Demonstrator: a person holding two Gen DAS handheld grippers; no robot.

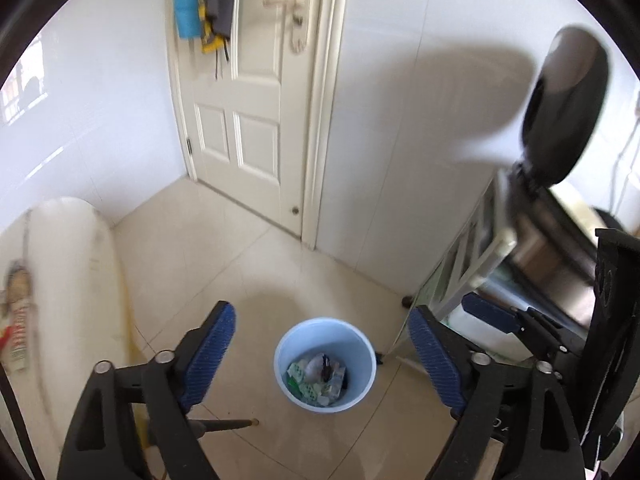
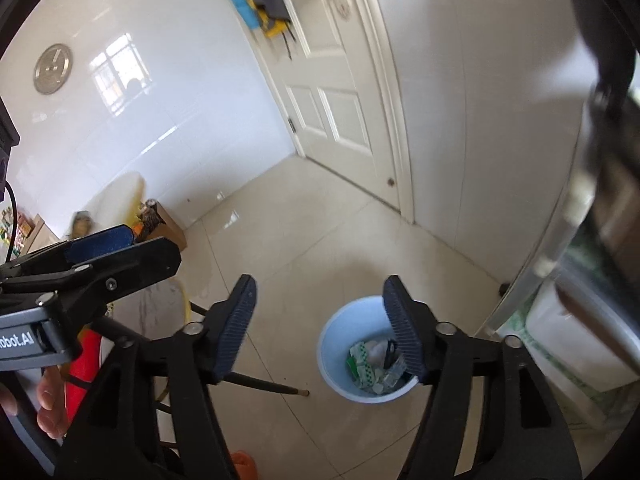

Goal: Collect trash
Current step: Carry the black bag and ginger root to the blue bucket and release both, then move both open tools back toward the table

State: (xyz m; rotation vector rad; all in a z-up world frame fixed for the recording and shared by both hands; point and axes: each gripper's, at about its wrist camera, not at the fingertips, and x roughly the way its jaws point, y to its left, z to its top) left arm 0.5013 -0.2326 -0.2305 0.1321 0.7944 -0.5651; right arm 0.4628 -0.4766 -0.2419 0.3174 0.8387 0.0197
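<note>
A light blue bin stands on the beige tiled floor, and in the right wrist view the bin lies partly behind my right finger. Inside it lies trash: green-and-white wrappers, crumpled white paper and a dark piece, also seen as trash. My left gripper hovers above the bin, open, with nothing between its blue pads. My right gripper is open and empty too, held over the bin's left side. Each gripper shows at the edge of the other's view.
A white door and tiled walls close the corner behind the bin. A white-framed shelf with a blurred dark round object stands right. A big white roll leans left. A thin dark leg lies near the bin. A person's hand holds the left gripper.
</note>
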